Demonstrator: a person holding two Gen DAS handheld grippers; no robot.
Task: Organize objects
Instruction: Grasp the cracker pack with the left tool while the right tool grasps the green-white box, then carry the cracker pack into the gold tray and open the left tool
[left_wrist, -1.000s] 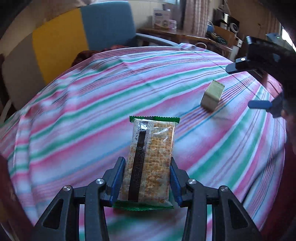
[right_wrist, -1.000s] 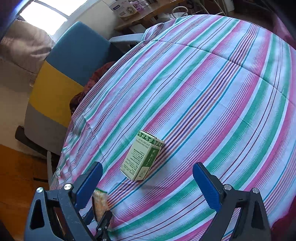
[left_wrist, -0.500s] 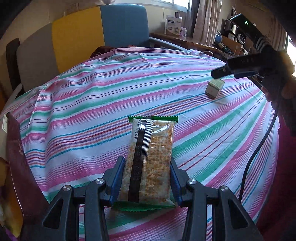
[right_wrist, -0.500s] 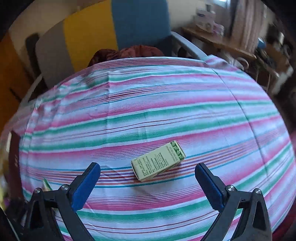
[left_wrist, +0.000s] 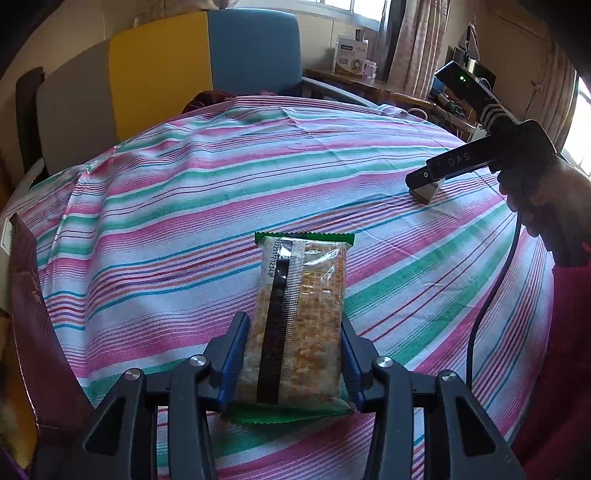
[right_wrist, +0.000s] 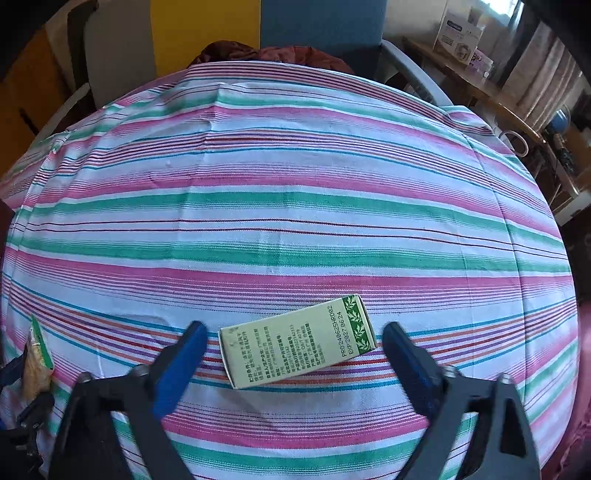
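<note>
A cracker packet (left_wrist: 301, 314) with green crimped ends sticks forward above the striped tablecloth (left_wrist: 184, 206), and my left gripper (left_wrist: 293, 321) is shut on its sides. The same packet (right_wrist: 37, 362) shows at the left edge of the right wrist view. A pale green box (right_wrist: 295, 350) with printed text lies flat on the cloth between the blue pads of my right gripper (right_wrist: 295, 332). Those jaws are closing, with a small gap left on each side of the box. In the left wrist view the right gripper (left_wrist: 461, 162), held by a hand, hangs over the box (left_wrist: 428, 192).
A yellow and blue chair (left_wrist: 207, 66) stands behind the round table, with a dark red cloth on its seat. A dark red bag (left_wrist: 29, 314) sits at the left edge. A desk with a white carton (left_wrist: 349, 55) stands at the back right.
My right gripper has rolled and come down over the green box, and its jaws have narrowed around it. The left gripper shifted at first, then kept still with the packet.
</note>
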